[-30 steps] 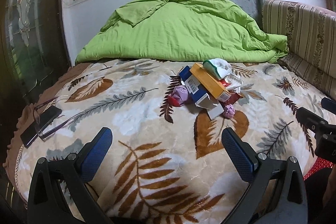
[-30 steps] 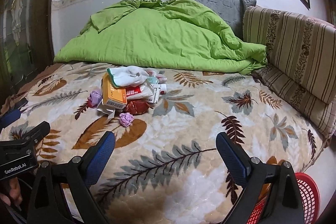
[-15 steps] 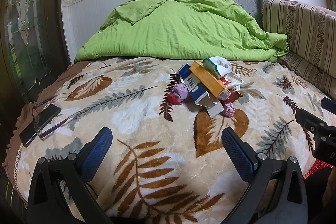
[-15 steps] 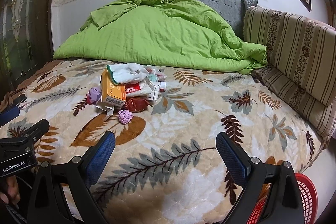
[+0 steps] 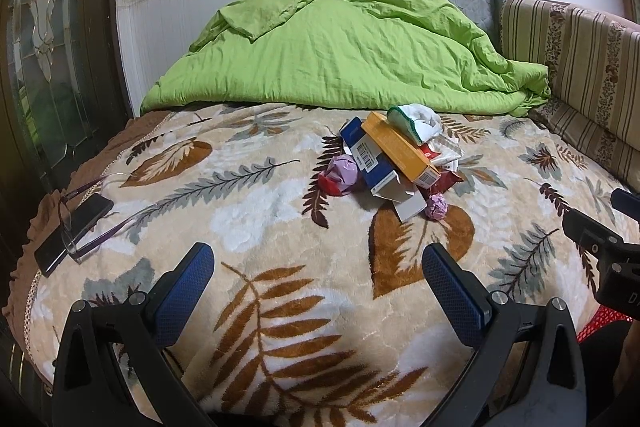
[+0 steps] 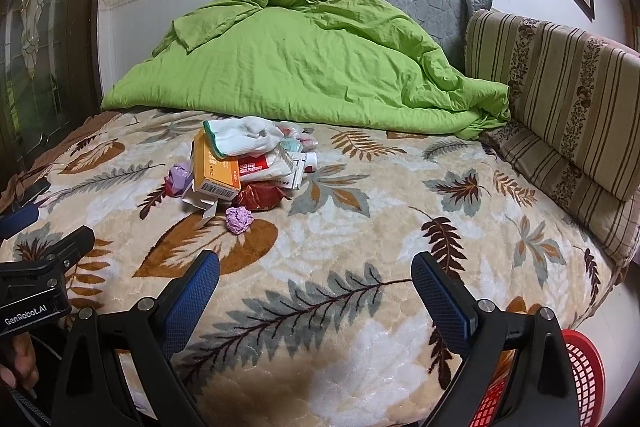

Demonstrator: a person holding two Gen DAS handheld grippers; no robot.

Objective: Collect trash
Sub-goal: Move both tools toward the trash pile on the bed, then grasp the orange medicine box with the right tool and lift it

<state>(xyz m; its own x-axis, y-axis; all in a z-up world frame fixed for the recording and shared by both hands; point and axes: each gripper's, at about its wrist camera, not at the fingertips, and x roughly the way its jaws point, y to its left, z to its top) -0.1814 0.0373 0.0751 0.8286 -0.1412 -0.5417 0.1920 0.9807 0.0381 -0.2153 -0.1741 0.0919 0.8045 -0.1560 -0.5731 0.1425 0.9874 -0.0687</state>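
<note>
Left gripper (image 5: 318, 269) and right gripper (image 6: 316, 269) level above blanket (image 5: 248, 195), jaws wide, empty.

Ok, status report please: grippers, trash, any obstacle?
Left gripper, right gripper open, empty. Heap of cartons and wrappers untouched on leaf-patterned blanket. Path clear.

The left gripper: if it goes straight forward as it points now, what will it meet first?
The left gripper is open and holds nothing. Straight ahead lies only bare blanket; the trash pile sits farther on, slightly right of its line. It would probably meet the blanket first, though depth is unclear.
</note>
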